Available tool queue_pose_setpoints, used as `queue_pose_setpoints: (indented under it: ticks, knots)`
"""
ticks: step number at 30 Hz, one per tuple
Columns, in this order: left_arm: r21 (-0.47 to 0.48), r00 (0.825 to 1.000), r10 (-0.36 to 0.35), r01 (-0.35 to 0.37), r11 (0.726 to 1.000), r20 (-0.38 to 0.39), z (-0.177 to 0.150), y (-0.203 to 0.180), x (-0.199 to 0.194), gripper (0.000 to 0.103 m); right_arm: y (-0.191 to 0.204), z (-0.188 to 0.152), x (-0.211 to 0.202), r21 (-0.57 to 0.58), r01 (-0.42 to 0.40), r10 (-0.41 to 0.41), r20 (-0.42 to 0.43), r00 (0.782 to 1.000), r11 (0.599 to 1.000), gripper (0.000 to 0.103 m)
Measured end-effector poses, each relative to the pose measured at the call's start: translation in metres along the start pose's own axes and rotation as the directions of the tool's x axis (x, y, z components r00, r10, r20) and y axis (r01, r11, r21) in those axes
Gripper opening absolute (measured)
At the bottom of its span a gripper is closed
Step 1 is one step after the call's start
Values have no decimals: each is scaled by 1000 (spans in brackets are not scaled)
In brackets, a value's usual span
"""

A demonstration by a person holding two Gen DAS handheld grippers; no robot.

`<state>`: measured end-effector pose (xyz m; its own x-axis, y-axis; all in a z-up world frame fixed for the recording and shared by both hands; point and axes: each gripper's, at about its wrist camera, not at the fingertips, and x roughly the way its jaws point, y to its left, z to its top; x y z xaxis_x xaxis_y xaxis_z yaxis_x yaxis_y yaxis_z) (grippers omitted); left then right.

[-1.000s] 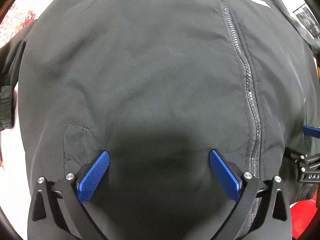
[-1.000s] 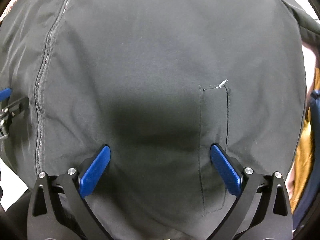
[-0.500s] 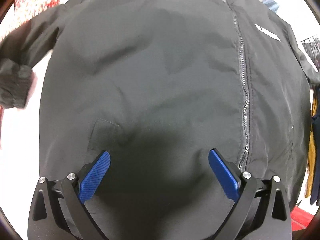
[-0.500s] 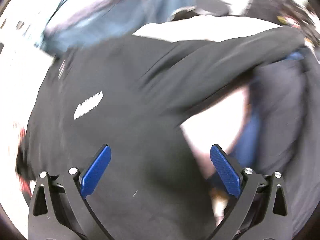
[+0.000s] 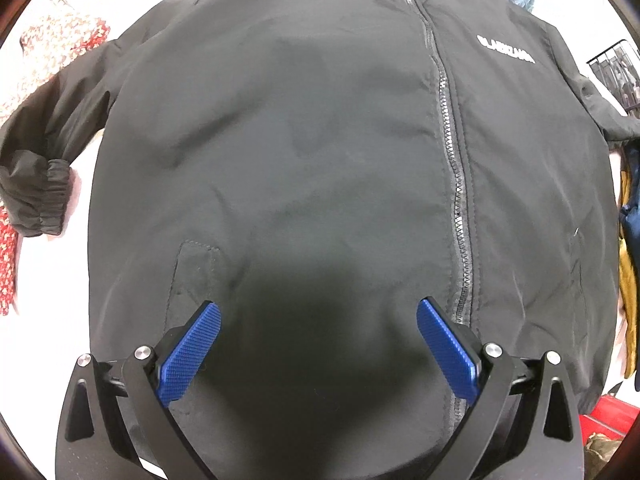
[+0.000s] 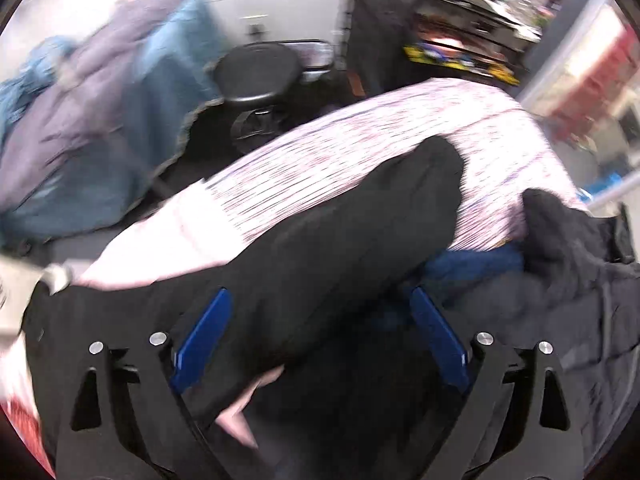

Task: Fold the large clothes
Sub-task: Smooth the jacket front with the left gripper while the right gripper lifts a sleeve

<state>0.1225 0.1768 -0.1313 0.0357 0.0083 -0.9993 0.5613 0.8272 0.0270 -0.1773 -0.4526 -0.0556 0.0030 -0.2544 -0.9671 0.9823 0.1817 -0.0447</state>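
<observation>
A black, smooth woven zip-front jacket (image 5: 304, 168) is laid flat, front up, on a white table (image 5: 44, 280), its elastic-cuffed sleeve (image 5: 36, 196) reaching the table's left edge beside a red floral cloth (image 5: 60, 40). White lettering (image 5: 506, 54) is printed on the chest, beside a toothed zip (image 5: 456, 168). The left gripper (image 5: 318, 344) is held pointing straight down above the hem, its blue textured pads (image 5: 192, 354) spread wide with nothing gripped. More of the jacket is seen than a second ago. The right gripper (image 6: 320, 340) has been swung from the jacket body to the black sleeve (image 6: 340, 248) lying over a pale patterned cloth (image 6: 360, 148); its jaws have just been closing slightly, remain wide, and straddle the sleeve without pressing it
</observation>
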Motion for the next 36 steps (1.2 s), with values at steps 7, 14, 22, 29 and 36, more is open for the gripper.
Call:
queue_pose_setpoints:
  ticks: [7,14,22,29,36]
  knots:
    - [-45,1000,14,-13,999,10,-18,-11,-8,96,-33,15,73,165,-5,33,-167,985,986,65]
    - [-92,1000,15,-14,996,4,-33,-2,-2,96,-34,7,57,158,-41,53,-73,996,987,16]
    - [54,997,26,-31,998,77,-23,-29,-11,97,16,0,-23,-59,-81,91,194,977,995,4]
    - [43,991,-36,31,999,126,-18,-19,-31,96,150,-61,-123,-475,-117,294,317,902,872,4]
    - [-11,988,-18,20,1000,152,-18,15,-34,96,302,-199,-165,-769,-258,519,110,847,585,4]
